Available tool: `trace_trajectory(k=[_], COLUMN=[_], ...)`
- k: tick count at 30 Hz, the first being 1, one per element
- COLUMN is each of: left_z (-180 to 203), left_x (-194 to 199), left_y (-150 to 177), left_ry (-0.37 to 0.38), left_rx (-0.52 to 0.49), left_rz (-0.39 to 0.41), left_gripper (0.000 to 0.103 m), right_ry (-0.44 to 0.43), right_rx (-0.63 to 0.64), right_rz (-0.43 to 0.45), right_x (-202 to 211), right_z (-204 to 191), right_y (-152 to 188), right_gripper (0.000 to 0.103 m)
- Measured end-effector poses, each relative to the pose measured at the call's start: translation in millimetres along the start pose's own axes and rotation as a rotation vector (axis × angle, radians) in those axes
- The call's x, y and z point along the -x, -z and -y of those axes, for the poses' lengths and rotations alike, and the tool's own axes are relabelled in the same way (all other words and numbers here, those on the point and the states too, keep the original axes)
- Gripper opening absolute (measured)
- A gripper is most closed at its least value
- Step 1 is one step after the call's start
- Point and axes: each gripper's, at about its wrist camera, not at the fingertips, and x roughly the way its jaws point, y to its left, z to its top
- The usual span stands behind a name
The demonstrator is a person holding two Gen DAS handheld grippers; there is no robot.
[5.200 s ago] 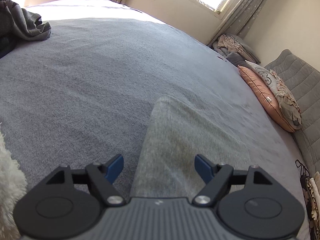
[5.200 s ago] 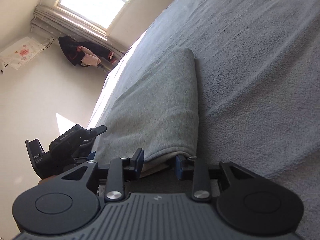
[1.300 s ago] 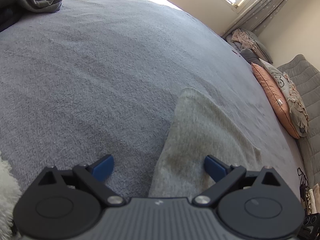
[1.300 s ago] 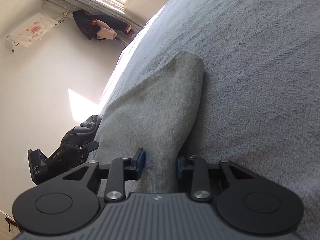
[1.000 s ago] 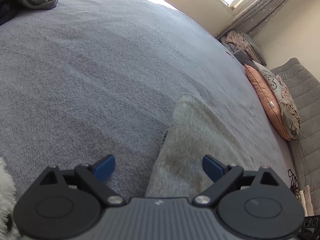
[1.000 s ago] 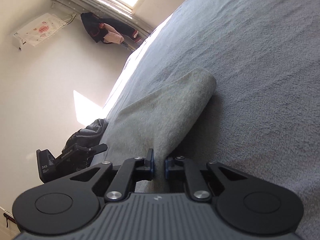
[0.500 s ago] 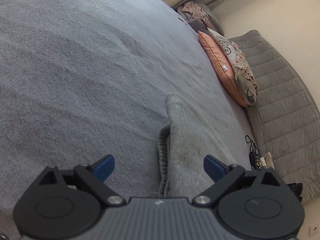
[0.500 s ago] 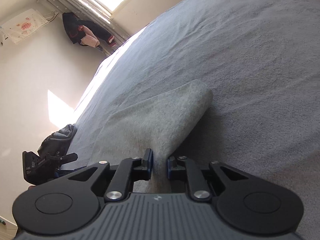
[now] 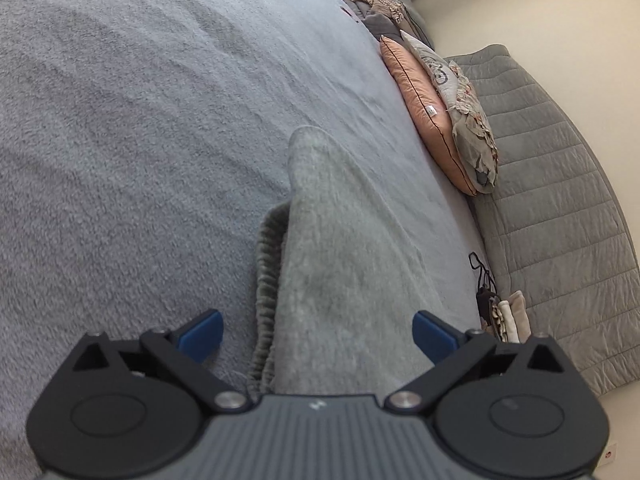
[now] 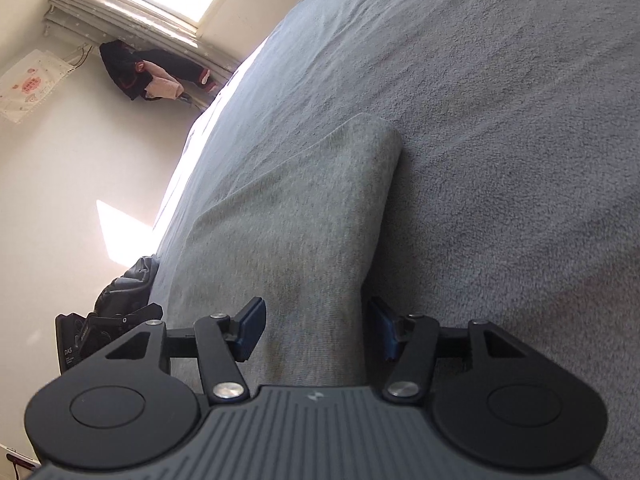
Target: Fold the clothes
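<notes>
A folded light grey garment [image 9: 340,248] lies on the grey bed cover [image 9: 120,120], its ribbed hem showing along the left side. My left gripper [image 9: 316,334] is open and straddles the garment's near end without closing on it. In the right wrist view the same garment [image 10: 296,216] stretches away from me on the bed cover [image 10: 520,120]. My right gripper [image 10: 316,328] is open, its blue pads either side of the cloth's near end. The other gripper [image 10: 108,328] shows at the left edge.
A pink pillow [image 9: 424,108] and a patterned pillow [image 9: 464,108] lean on a grey quilted headboard [image 9: 552,200] at the right. Dark clothes [image 10: 156,68] hang under the window. A dark heap [image 10: 124,288] lies at the bed's left edge.
My right gripper has opened and let go of the garment, which has settled flatter on the bed. My left gripper stayed open and swung its view further right toward the pillows.
</notes>
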Motion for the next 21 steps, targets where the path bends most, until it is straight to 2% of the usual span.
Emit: trace_trajectory(k=[2,6,8,11,17,21], left_z=[5.9,11.3,10.6,5.7,2.8,1.9], left_x=[-4.5,-12.2,-11.1,-10.8,-14.2,-12.9], left_y=[3.1,6.7,5.1,4.1,7.2,6.4], left_ry=[0.020,-0.013,-0.015,-0.035,-0.041,-0.032], left_rx=[-0.012,-0.045,-0.037,-0.026,-0.053,-0.050], left_rz=[-0.013,-0.019,-0.019,-0.012,0.001,-0.003], left_gripper=[0.101,0.100,0.095,0.072,0.064,0.064], right_ry=[0.000,0.018,0.028,0.040,0.066,0.037], right_rx=[0.003,0.041,0.055,0.070,0.108,0.034], right_rz=[-0.002,-0.018,-0.020,-0.022,-0.017,-0.025], right_x=[0.2,-3.3,-4.8,-6.1,-7.3,-9.3], right_z=[-1.8,-11.7,-15.9,-20.9,-26.8,-16.2], right_y=[3.2,8.8,10.6,12.3,13.4,9.5], right_gripper=[0.059,0.059,0.059,0.054,0.048,0.050])
